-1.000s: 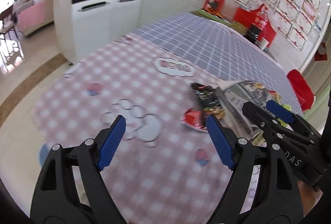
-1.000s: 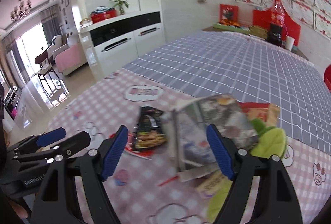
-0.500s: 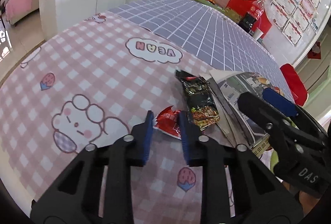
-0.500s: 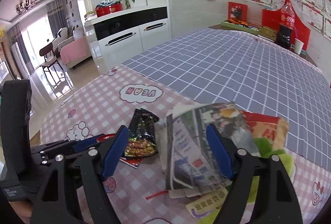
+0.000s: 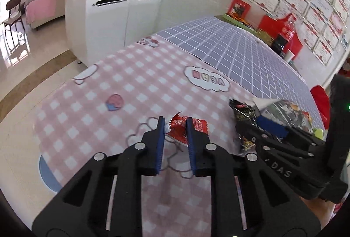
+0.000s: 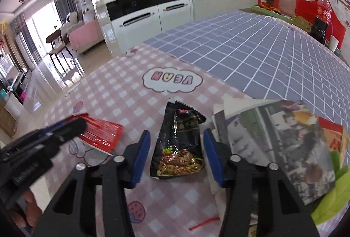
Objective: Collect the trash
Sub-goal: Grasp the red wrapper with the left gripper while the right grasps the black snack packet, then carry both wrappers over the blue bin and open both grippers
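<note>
Pickup step. Left gripper [image 5: 175, 125] closing on red wrapper [image 5: 186, 127]; right gripper [image 6: 176, 140] closing astride black packet [image 6: 179, 149] (right of wrapper, untouched). Next: lift.

snack packet [image 6: 179, 140] on table [image 6: 122, 92], wrapper [image 6: 102, 136] to its left, newspaper [image 6: 277, 143] to its right

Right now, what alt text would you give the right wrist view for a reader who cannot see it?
The right gripper straddles a black snack wrapper lying on a pink checked tablecloth, jaws closing but pads not yet touching it. To its left the left gripper pinches a red wrapper; to its right lies a folded magazine.
</note>
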Available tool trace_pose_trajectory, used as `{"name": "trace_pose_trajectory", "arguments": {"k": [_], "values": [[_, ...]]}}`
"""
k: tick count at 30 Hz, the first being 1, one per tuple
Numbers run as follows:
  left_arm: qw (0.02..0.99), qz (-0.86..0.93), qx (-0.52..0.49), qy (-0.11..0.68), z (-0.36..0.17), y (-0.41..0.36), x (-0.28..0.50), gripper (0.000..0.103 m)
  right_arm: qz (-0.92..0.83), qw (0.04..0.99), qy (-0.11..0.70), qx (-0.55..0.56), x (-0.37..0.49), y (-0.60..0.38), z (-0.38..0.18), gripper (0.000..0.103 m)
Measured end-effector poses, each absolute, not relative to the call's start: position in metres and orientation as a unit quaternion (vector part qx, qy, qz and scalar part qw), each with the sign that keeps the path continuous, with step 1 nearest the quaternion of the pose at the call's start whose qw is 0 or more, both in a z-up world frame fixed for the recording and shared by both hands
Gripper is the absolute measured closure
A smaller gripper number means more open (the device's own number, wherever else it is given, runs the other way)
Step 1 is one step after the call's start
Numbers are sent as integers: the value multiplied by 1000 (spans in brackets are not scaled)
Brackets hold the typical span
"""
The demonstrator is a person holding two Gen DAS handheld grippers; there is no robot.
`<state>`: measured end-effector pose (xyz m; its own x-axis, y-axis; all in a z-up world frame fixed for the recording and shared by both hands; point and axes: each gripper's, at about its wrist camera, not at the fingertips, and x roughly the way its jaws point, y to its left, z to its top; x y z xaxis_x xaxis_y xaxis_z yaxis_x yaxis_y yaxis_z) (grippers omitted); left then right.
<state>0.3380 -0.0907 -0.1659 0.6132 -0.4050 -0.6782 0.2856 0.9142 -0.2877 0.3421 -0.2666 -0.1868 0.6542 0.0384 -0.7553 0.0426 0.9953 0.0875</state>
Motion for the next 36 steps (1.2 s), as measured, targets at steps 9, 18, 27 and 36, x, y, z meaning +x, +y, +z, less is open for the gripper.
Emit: {"name": "trace_pose_trajectory", "arguments": {"k": [9, 18, 27, 36], "values": [[899, -188, -82, 386, -161, -69, 335, 84, 0, 904, 426, 34, 352, -262, -199, 71], [907, -174, -99, 371, -151, -29, 322, 84, 19, 916, 401, 28, 335, -233, -177, 88], [918, -128, -123, 355, -142, 42, 306, 84, 101, 921, 376, 8, 327, -146, -149, 88], [925, -46, -145, 349, -142, 137, 287, 84, 204, 907, 370, -1, 328, -31, -141, 88]]}}
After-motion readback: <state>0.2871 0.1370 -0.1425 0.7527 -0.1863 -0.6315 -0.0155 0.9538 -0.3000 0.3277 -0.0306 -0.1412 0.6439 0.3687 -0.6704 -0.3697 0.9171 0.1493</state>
